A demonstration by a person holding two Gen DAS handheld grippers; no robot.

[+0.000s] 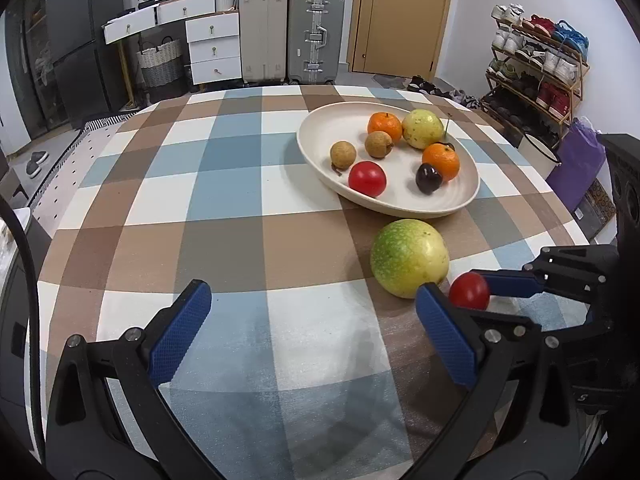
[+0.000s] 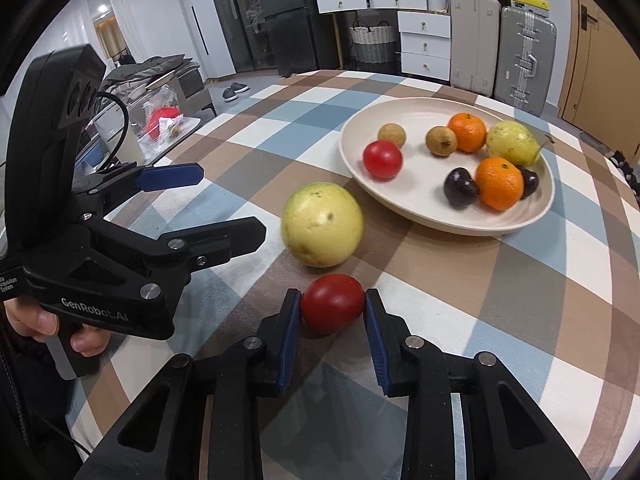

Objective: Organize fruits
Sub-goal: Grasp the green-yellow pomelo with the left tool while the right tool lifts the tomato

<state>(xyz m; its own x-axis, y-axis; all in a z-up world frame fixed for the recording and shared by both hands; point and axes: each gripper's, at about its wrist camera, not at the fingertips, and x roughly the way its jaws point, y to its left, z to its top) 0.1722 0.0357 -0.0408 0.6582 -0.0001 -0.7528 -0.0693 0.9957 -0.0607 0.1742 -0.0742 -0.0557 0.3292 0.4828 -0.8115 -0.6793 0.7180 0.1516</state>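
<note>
With its blue pads pressed to either side of a small, smooth red tomato [image 2: 333, 303], the right gripper [image 2: 333, 308] has the fruit clamped while it sits low on the checked brown, blue and white tablecloth [image 2: 500, 288], apparently not yet lifted. The contact looks to be near the tomato's widest part, though the underside is hidden, so how secure the hold is remains a guess. A round, glossy skin like this could squirt out forward if the pads sit slightly off its middle, or bruise if squeezed harder.

Just beyond the tomato, nearly touching it, lies a large round yellow-green fruit with speckled skin [image 2: 322, 225]. A low, straight path toward the shallow cream oval plate [image 2: 440, 222] would knock it and set it rolling across the cloth; lifting first and passing over or to the right of it seems safer.

The plate already holds a second red tomato [image 2: 382, 159], two oranges, two brown longans, a yellow pear-like fruit and two dark plums. Its bare patch lies at the near left, beside the red tomato there, and a drop from height could scatter the round fruits.

The left gripper [image 1: 316, 332] stands wide apart over bare cloth with nothing between its fingers, close by the right one's left side, so a leftward swing risks a clash. Open cloth lies to the right and far left; the table's curved far edge is well away.
</note>
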